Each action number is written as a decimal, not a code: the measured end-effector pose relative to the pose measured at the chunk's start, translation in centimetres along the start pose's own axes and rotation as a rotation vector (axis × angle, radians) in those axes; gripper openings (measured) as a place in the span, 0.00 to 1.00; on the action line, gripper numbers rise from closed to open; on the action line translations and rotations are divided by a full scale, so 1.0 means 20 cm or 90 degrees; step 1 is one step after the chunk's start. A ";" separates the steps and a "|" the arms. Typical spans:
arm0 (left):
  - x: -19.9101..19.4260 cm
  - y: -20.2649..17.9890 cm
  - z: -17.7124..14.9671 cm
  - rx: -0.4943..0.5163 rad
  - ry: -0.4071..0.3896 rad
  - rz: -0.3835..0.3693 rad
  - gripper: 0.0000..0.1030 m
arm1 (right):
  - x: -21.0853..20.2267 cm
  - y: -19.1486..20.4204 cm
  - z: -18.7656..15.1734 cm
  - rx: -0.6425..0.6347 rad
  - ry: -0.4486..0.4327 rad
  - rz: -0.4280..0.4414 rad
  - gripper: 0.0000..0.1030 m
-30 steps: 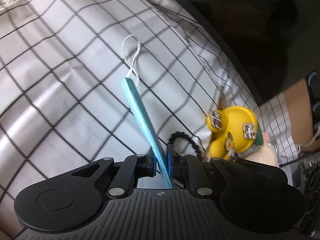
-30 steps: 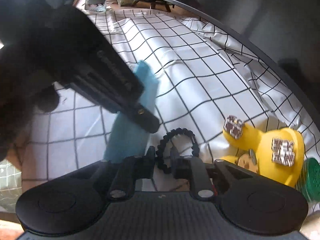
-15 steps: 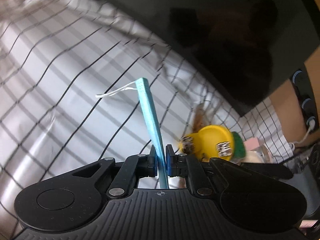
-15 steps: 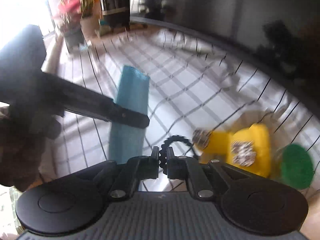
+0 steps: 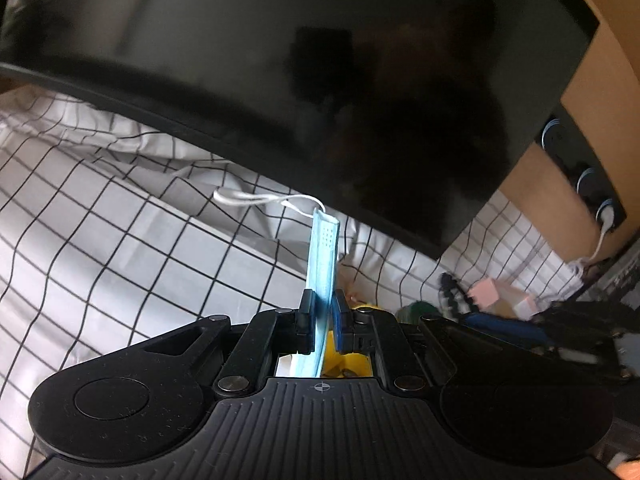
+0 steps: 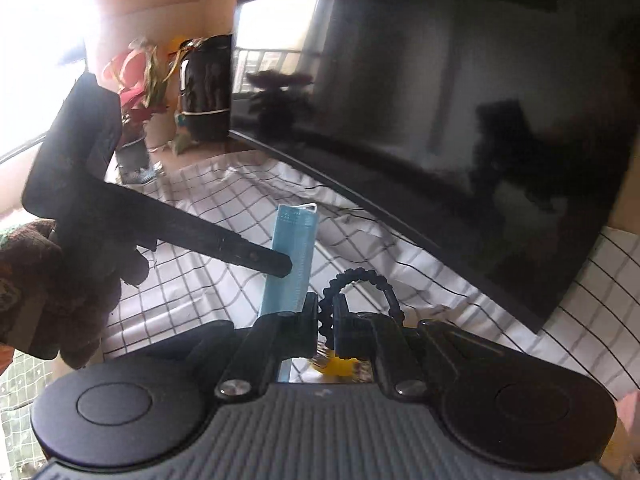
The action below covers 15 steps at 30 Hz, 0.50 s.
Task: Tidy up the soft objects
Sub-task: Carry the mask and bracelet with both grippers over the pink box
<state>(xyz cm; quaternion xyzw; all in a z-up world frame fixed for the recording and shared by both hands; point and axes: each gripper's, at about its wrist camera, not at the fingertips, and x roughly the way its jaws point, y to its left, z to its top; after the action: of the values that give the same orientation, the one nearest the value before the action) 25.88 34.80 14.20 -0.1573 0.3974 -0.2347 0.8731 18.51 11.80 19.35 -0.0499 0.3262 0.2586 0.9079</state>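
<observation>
**Colours and patterns in the scene**

Face mask point(image 5: 322, 264): light blue, with white ear loops point(image 5: 260, 200). Cloth point(image 5: 120, 240): white with a thin black grid. Hair tie point(image 6: 360, 284): black, beaded texture. Screen point(image 5: 360, 80): glossy black. Both grippers: matte black. Toy point(image 5: 340, 356): yellow. Plant leaves point(image 6: 136, 96): red and green.

yellow toy point(image 5: 352, 354) mostly hidden behind gripper point(image 5: 322, 312)
</observation>
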 end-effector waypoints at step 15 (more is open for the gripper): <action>0.36 0.05 -0.22 0.024 -0.011 0.134 0.15 | 0.06 0.06 -0.29 0.002 0.077 -0.014 0.07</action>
<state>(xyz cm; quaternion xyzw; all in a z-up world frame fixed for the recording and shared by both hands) 26.86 31.39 6.57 -0.1003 0.4000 -0.1474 0.8990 15.37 11.84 14.27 -0.0678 0.3800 0.2445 0.8895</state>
